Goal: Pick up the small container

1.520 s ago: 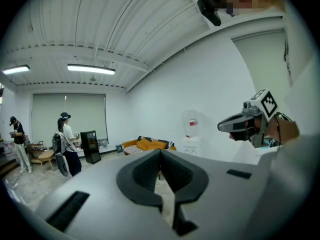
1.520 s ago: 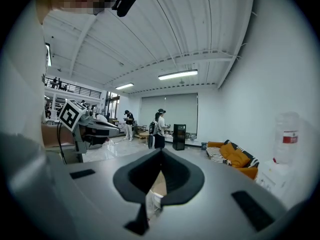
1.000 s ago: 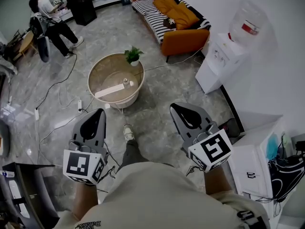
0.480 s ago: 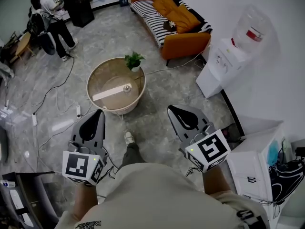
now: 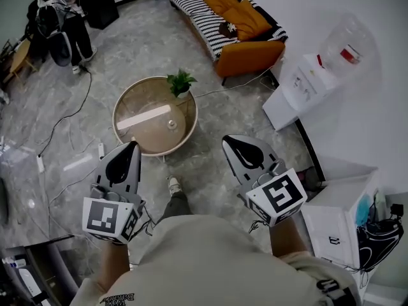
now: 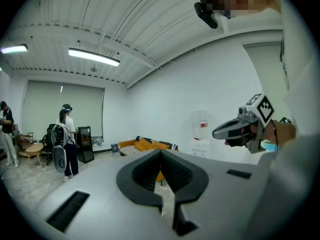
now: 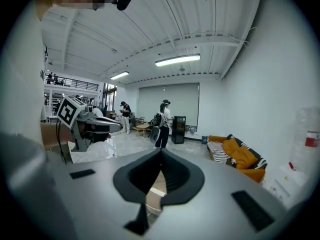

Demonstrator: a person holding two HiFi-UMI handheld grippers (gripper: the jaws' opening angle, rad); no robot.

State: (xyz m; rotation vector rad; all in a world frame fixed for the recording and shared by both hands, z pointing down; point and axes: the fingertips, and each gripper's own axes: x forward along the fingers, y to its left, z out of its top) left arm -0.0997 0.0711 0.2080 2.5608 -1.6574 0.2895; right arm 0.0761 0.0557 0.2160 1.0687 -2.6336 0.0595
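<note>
While we hold them over the floor, our left gripper (image 5: 132,146) and right gripper (image 5: 228,140) are both fully closed and empty; the small container (image 5: 172,125) stands on the round table (image 5: 153,138), near the plant (image 5: 181,81).

we aimed head cam steeply down; left gripper (image 5: 132,148) and right gripper (image 5: 230,142) cams faced level; all caught the sofa (image 5: 252,51).

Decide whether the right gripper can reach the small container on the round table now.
Probably not yet: the right gripper, jaws shut, hangs over floor short of the round table bearing the small container. Nothing blocks the way.
</note>
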